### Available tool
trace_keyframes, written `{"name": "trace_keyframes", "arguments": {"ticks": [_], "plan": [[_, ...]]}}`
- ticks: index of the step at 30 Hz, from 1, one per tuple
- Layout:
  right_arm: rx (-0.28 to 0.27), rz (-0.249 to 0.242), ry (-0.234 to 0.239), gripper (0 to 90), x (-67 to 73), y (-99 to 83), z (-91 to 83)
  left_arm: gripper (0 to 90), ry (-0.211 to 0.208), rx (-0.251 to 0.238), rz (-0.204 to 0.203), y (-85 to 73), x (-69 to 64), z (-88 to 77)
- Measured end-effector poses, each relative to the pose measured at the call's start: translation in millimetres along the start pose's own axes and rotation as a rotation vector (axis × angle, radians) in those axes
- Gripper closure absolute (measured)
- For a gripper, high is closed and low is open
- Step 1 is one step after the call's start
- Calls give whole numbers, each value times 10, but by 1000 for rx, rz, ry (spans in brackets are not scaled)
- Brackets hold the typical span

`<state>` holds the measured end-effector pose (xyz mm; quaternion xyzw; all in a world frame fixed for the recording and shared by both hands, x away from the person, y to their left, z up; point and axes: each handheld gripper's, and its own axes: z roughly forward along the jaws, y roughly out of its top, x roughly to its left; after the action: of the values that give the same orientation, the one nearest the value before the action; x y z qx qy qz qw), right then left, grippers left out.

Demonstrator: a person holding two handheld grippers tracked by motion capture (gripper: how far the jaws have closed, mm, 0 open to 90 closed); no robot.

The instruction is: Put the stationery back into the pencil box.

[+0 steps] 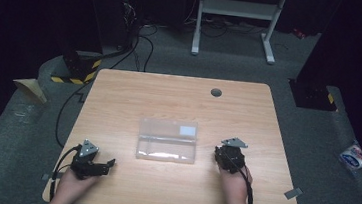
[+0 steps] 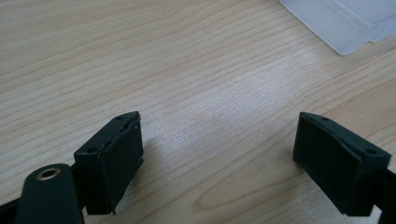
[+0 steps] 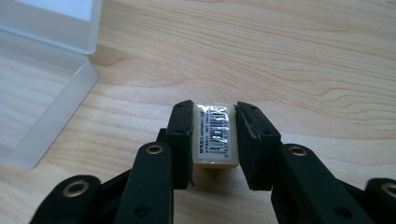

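A clear plastic case lies open in the middle of the wooden table; its corner shows in the left gripper view and its wall in the right gripper view. My right gripper sits just right of the case, shut on a small cream eraser-like block with a barcode label. My left gripper rests near the table's front left, jaws wide open over bare wood, with nothing between them.
A round grey cable hole sits near the table's far edge. A white table frame stands on the floor beyond. A packet lies on the floor at the right. Cables run along the floor at the left.
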<state>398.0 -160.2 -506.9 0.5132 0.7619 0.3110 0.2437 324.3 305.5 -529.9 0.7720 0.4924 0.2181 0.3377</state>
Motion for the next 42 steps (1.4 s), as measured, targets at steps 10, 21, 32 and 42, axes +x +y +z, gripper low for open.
{"name": "trace_keyframes", "arguments": {"ticks": [10,21,32,42], "plan": [[-44,-32,56,677,188,26,-165,164,1,-1,0,-2,0,-3],[-65,-110,101,677,535,197,-168,186,-6,-7,10,-5,-2,-8],[-76,-161,157,677,890,347,-60,190,-8,-8,8,-5,-2,-7],[-102,-186,215,677,1180,492,13,190,-8,-8,8,-5,-2,-7]]}}
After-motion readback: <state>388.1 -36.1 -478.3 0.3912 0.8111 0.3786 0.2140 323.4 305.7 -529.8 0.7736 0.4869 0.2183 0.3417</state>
